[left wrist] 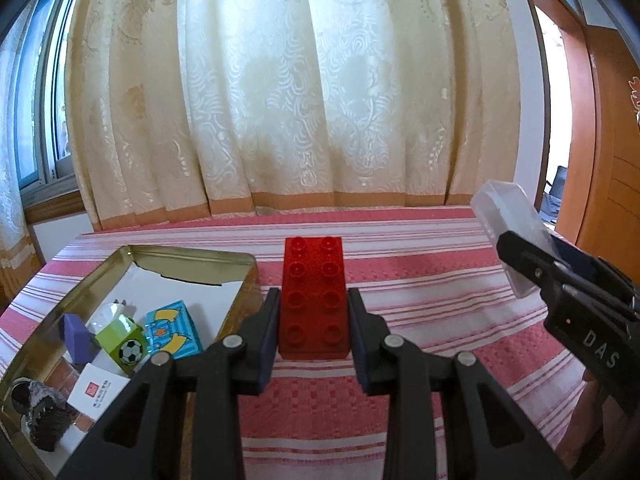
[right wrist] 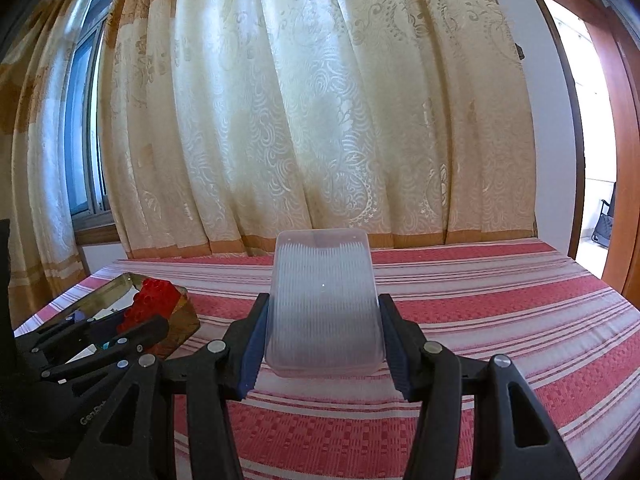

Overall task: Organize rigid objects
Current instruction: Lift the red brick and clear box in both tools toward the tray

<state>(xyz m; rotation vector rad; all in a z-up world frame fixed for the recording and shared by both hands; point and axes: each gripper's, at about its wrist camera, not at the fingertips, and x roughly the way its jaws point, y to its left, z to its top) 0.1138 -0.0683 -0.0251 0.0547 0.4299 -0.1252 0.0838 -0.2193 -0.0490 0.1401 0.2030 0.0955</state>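
Left gripper [left wrist: 314,312] jaws pinch red brick [left wrist: 313,298]; right gripper [right wrist: 322,328] jaws clamp clear plastic box [right wrist: 323,304].
Both held above striped bed [left wrist: 432,280], grippers angled slightly downward toward curtain [left wrist: 288,88]. Open gold tin [left wrist: 192,256] lies left of brick, holding green football block [left wrist: 122,340], blue block [left wrist: 172,330], purple piece [left wrist: 76,338].

A bed [left wrist: 440,280] covered in a red-and-white striped woven spread [right wrist: 480,320] runs back to a cream patterned curtain at its far edge. On the near left of the bed sits an open gold-coloured metal tin [left wrist: 192,258], resting directly on the spread, its right wall near the middle of the bed. The wide stretch of spread to the right of the tin, out to the far right edge by the doorway, lies flat.
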